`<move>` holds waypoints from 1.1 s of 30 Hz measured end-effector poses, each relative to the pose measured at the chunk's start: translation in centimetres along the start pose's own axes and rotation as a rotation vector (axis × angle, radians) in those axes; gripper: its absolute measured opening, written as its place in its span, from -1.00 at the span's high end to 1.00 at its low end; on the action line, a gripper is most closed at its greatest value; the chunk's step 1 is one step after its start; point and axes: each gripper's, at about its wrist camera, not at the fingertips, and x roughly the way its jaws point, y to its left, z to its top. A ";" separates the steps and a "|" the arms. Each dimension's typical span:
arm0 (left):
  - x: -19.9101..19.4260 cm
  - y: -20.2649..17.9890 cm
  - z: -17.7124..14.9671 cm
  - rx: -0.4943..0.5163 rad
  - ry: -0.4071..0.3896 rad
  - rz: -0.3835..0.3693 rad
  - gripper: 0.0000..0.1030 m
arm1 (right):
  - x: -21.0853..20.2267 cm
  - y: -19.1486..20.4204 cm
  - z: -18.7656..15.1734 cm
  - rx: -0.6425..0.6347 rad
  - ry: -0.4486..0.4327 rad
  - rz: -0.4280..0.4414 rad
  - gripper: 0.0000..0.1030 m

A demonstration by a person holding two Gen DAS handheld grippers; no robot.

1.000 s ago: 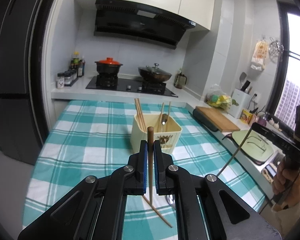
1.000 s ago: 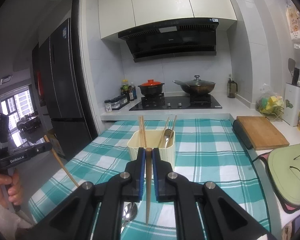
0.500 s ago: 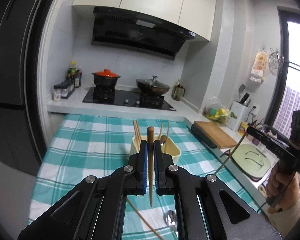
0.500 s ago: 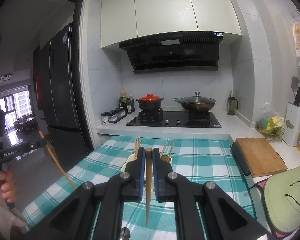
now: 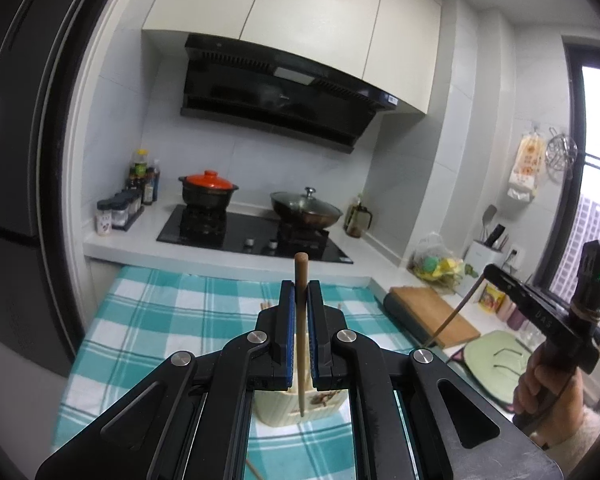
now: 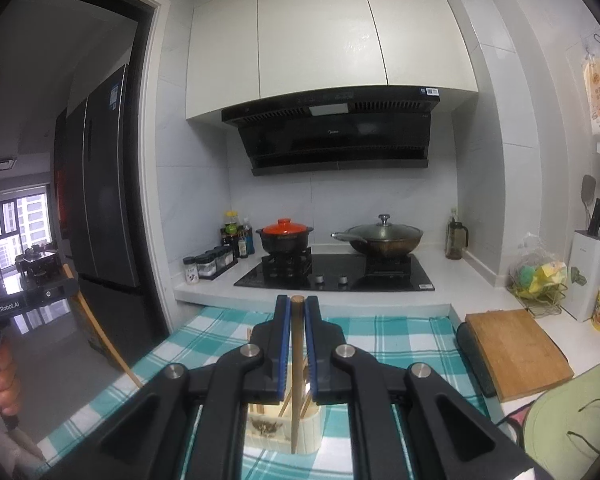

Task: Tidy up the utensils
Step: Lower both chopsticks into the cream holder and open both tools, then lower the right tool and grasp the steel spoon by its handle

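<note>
Left gripper point(image 5: 300, 312): your jaws are pinched on one wooden chopstick point(image 5: 300, 332), long axis upright, thick end up, tip down over the cream utensil holder point(image 5: 296, 410) on the checked tablecloth point(image 5: 160, 312).

Right gripper point(image 6: 297, 320): your jaws are clamped on a second chopstick point(image 6: 296, 376), likewise vertical, tip hanging before the same holder's point(image 6: 280, 432) front wall.

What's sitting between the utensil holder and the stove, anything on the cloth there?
Nothing visible: in the right wrist view only bare checked tablecloth runs from the cream utensil holder to the white counter under the stove; gripper fingers hide part.
</note>
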 end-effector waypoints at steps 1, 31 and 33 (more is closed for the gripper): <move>0.8 0.0 0.2 -0.006 -0.002 0.001 0.92 | 0.7 0.1 0.5 -0.003 -0.013 -0.004 0.86; 14.6 5.0 -5.9 -0.028 0.357 0.160 0.08 | 20.1 -6.3 -5.2 0.182 0.409 -0.085 0.20; 11.8 5.2 -6.3 -0.007 0.365 0.160 -0.05 | 17.7 -6.1 -4.6 0.156 0.381 -0.081 0.20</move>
